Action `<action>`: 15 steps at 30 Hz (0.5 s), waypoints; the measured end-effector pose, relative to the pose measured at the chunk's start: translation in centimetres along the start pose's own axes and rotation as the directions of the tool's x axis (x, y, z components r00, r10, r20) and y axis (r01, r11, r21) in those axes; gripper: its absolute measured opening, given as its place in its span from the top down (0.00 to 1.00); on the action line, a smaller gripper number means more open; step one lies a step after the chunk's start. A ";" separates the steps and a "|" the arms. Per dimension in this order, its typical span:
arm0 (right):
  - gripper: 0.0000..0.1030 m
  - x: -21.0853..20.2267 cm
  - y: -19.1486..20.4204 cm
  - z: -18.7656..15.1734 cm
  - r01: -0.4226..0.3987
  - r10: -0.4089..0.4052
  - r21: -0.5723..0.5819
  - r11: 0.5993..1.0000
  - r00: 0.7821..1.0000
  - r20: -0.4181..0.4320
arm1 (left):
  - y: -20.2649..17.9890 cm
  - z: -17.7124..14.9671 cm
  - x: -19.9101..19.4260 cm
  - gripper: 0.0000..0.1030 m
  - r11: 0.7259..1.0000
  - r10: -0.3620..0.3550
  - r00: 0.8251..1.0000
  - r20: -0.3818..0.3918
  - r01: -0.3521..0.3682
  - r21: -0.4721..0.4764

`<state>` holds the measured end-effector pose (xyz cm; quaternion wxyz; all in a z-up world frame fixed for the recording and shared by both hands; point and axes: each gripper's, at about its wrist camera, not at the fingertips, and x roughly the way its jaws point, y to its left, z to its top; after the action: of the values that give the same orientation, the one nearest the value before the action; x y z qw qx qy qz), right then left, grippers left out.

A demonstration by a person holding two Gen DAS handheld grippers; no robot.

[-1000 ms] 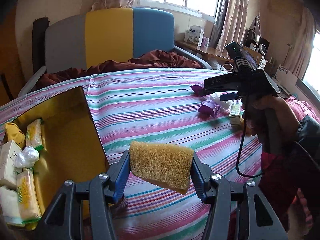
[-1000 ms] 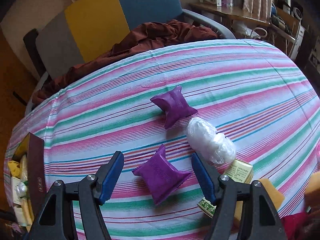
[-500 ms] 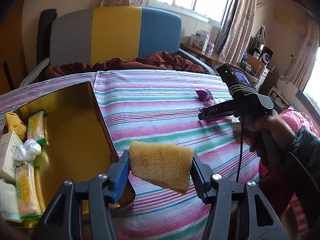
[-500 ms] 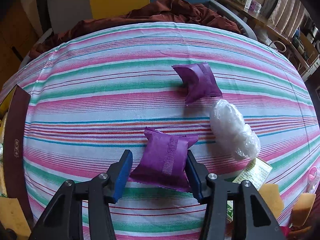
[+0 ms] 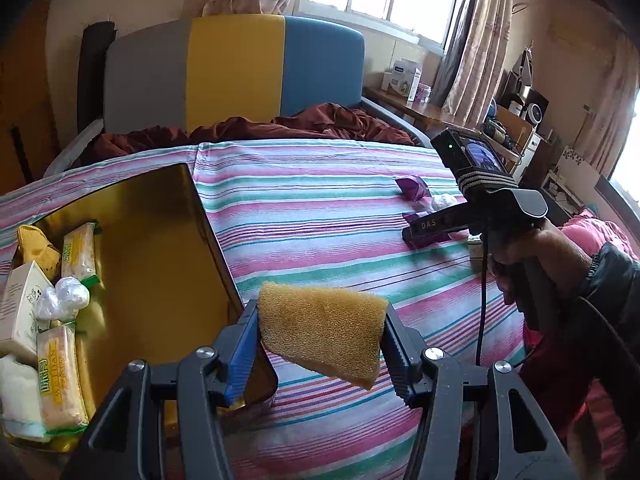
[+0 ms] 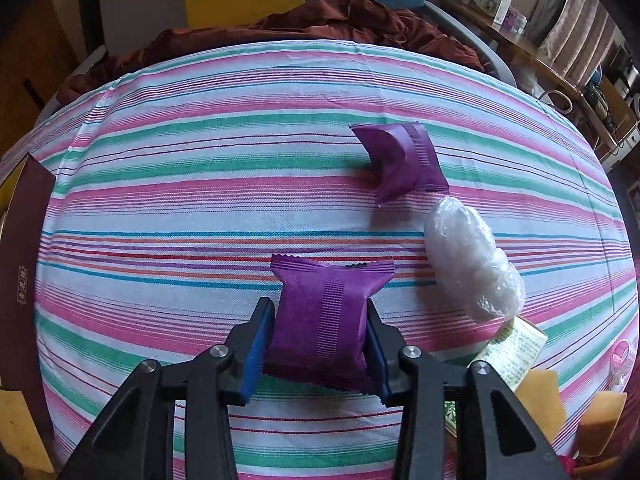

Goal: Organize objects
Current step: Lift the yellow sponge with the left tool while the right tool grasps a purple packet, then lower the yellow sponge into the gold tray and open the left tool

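Observation:
My left gripper (image 5: pixel 320 336) is shut on a yellow sponge (image 5: pixel 322 330), held in the air just right of an open gold-lined box (image 5: pixel 160 240). My right gripper (image 6: pixel 320 336) is closing its jaws on a purple sachet (image 6: pixel 324 320) that lies on the striped bedsheet; both pads touch its sides. In the left wrist view that right gripper (image 5: pixel 416 236) shows at the right, pointing down at the sachet, with a person's hand on its handle. A second purple sachet (image 6: pixel 404 160) lies further back on the sheet.
The box holds snack packets (image 5: pixel 60 376), a white carton (image 5: pixel 20 304) and a clear plastic bundle (image 5: pixel 60 300). Beside the sachets lie a clear plastic bag (image 6: pixel 472 268), a green-printed packet (image 6: pixel 512 348) and more sponges (image 6: pixel 600 420). A dark red blanket (image 6: pixel 340 20) lies behind.
My right gripper came down over the near purple sachet and its jaws narrowed until they touch it. The left gripper keeps the sponge and has hardly moved.

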<state>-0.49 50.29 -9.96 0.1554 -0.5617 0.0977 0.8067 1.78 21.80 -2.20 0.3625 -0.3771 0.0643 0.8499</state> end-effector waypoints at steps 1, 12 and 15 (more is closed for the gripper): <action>0.59 -0.1 0.0 -0.1 0.000 0.000 0.000 1.000 1.000 0.000 | 0.2 0.1 -0.1 0.44 1.000 0.001 1.000 0.001 -0.001 -0.003; 0.59 -0.2 0.7 -0.4 0.039 -0.039 -0.033 0.999 0.999 0.011 | 1.6 0.8 -2.6 0.44 0.996 -0.069 0.997 0.034 0.071 -0.062; 0.59 -0.3 0.9 -0.5 0.052 -0.052 -0.046 0.998 0.999 0.015 | 3.6 1.9 -3.7 0.44 0.989 -0.076 0.995 0.060 0.082 -0.122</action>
<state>-0.29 49.22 -9.88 0.1640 -0.5621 0.0631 0.8082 -0.05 17.77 1.09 0.3733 -0.3776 -0.0139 0.8473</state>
